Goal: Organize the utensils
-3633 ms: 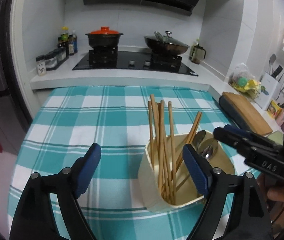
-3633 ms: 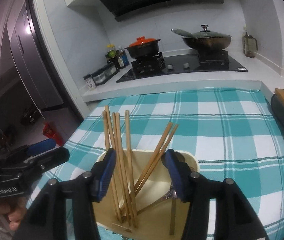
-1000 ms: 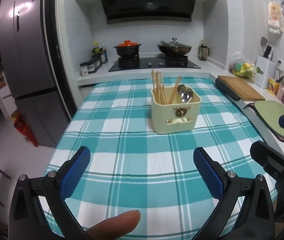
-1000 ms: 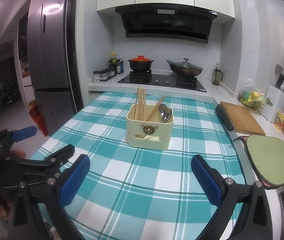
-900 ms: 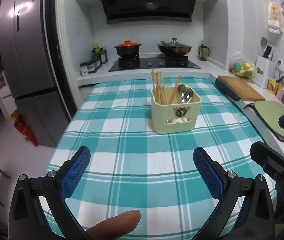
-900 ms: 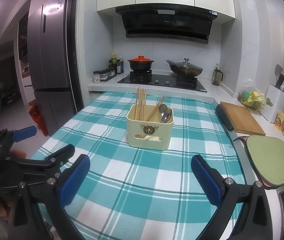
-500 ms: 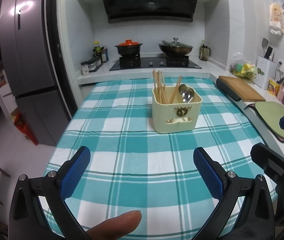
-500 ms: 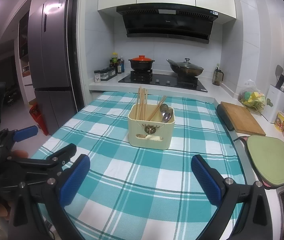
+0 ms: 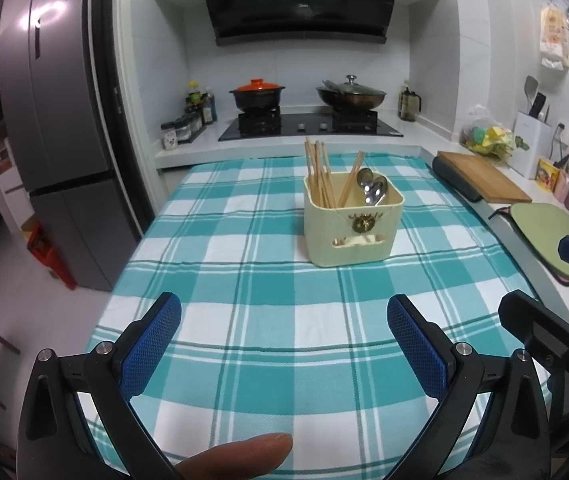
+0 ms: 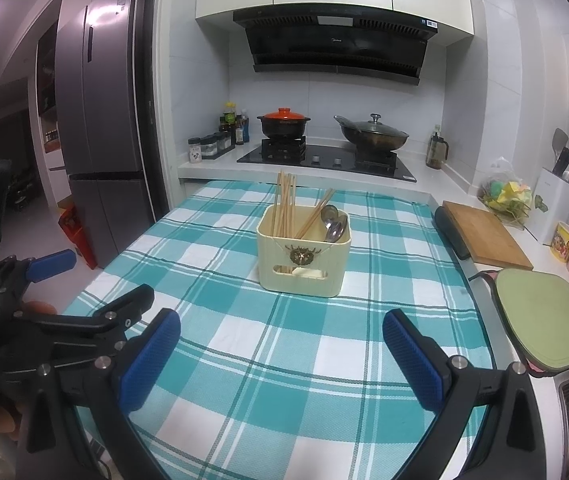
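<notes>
A cream utensil holder [image 9: 352,224] stands upright on the teal checked tablecloth [image 9: 268,280]. It holds several wooden chopsticks [image 9: 318,172] on its left side and metal spoons [image 9: 374,190] on its right. It also shows in the right wrist view [image 10: 304,254] with the chopsticks [image 10: 284,204] and spoons [image 10: 334,222]. My left gripper [image 9: 284,344] is open and empty, well back from the holder near the table's front edge. My right gripper [image 10: 280,354] is open and empty, also well back.
A stove with an orange-lidded pot [image 9: 258,94] and a wok [image 9: 350,96] is behind the table. A fridge [image 9: 56,140] stands left. A wooden board [image 10: 484,236] and a green mat [image 10: 544,320] lie on the counter at right.
Both grippers have pulled far back from the holder since 3.6 s ago, when they were open right over it. Over the last second they barely move.
</notes>
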A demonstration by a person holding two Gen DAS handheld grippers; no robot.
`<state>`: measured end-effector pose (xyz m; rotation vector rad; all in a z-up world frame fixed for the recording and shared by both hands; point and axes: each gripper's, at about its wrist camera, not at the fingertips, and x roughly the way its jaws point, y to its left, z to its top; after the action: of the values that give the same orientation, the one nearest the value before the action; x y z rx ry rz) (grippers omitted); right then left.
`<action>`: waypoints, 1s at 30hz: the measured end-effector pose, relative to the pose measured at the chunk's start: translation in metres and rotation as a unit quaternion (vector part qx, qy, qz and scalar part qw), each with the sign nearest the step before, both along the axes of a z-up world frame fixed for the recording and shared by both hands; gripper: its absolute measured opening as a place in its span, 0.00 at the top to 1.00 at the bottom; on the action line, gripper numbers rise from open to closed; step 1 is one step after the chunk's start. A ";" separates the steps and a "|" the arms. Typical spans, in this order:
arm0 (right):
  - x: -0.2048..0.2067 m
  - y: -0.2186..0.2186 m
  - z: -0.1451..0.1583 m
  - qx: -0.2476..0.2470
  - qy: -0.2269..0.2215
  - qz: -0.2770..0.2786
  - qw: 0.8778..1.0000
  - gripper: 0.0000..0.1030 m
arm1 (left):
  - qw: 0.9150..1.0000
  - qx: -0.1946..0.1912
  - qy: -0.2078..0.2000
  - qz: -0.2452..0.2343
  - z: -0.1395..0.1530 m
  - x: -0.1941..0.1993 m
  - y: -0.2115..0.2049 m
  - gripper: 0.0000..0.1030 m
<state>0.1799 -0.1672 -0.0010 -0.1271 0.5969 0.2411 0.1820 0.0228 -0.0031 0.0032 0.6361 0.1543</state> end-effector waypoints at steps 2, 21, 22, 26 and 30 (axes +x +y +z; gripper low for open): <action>0.000 0.000 0.000 0.000 -0.001 0.000 1.000 0.00 | 1.000 0.000 0.000 0.000 0.000 0.001 0.000 0.00; 0.003 -0.003 -0.001 0.001 0.002 -0.007 1.000 0.00 | 1.000 0.001 0.003 0.000 -0.001 0.004 -0.006 0.00; 0.003 -0.002 0.000 0.000 0.003 -0.007 1.000 0.00 | 1.000 0.002 0.003 -0.001 -0.001 0.005 -0.007 0.00; 0.004 -0.004 -0.001 -0.001 0.005 -0.008 1.000 0.00 | 1.000 0.004 0.006 -0.001 -0.003 0.009 -0.009 0.00; 0.007 -0.005 -0.002 -0.001 0.008 -0.011 1.000 0.00 | 1.000 0.003 0.005 -0.004 -0.003 0.010 -0.009 0.00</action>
<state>0.1868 -0.1718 -0.0028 -0.1206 0.6136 0.2196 0.1919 0.0136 -0.0062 0.0123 0.6457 0.1494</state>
